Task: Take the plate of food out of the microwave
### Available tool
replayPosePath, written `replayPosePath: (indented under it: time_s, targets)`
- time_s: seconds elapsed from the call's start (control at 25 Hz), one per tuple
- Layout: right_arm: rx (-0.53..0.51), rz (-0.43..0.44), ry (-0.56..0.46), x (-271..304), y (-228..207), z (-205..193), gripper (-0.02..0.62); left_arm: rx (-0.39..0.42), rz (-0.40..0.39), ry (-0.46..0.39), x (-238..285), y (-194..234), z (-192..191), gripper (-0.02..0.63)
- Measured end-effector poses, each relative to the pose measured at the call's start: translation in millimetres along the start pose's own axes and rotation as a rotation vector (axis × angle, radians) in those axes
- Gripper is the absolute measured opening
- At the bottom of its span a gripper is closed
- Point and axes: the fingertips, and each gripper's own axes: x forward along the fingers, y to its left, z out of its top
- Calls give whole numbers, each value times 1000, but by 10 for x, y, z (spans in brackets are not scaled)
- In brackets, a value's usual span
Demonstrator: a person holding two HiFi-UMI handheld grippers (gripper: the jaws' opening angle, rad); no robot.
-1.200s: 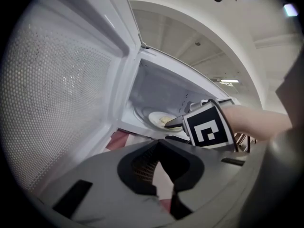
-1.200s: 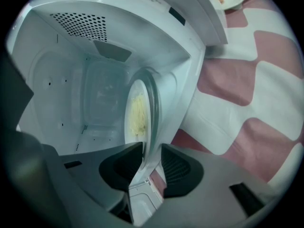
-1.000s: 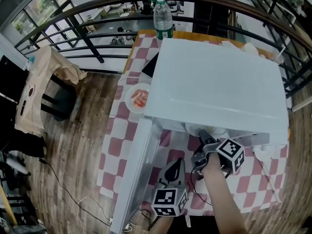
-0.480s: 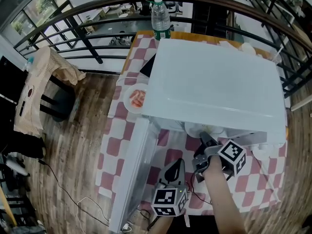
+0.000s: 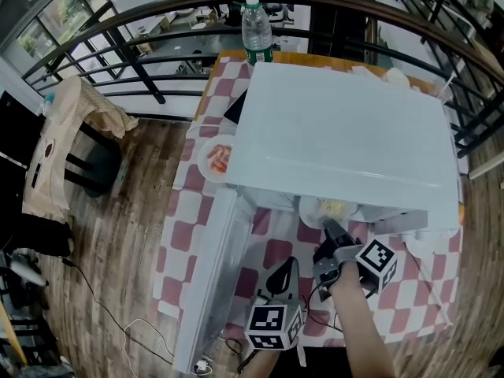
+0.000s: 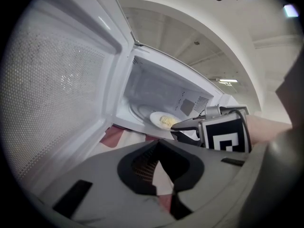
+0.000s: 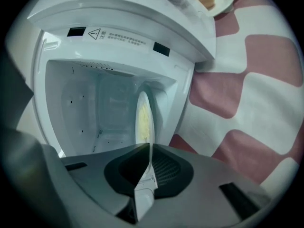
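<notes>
**Inspector:** State of the right gripper (image 7: 149, 148)?

**Operator:** Its jaws have just been closing and now clamp the near rim of the plate of food (image 7: 143, 120). The rim sits between the pads, and the right gripper view shows the plate edge-on.

**Inspector:** Location of the plate?

**Operator:** Inside the microwave (image 5: 346, 132), at the front of the cavity, over the glass tray (image 6: 137, 112). In the head view only its front part shows below the microwave's top edge. The food is a pale yellow heap in the middle of the plate. Whether the plate is lifted off the tray cannot be told.

**Inspector:** Door?

**Operator:** The door (image 5: 213, 278) is swung wide open on the left side of the cavity.

**Inspector:** Left gripper (image 6: 158, 144)?

**Operator:** Jaws together at the tips, with nothing held. It hangs over the checked tablecloth (image 5: 177, 235) in front of the microwave, just left of the right gripper. It points toward the opening and touches neither plate nor door.

**Inspector:** Other items on the table?

**Operator:** A second plate with red food (image 5: 217, 159) lies left of the microwave, partly hidden under its top. A water bottle (image 5: 256, 26) stands upright behind the microwave, at the table's far edge.
</notes>
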Motion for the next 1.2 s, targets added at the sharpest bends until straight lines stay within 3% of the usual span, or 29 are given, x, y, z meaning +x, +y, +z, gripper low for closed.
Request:
replayPosePath:
  time_s: [0.92,1.2]
  targets:
    - [-13,-61,19,112,-23,137,63,-11,17,9,60,29,-15,12]
    - [-52,-97,32,174,4,114,42,-14,15,14,74,25,-21,12]
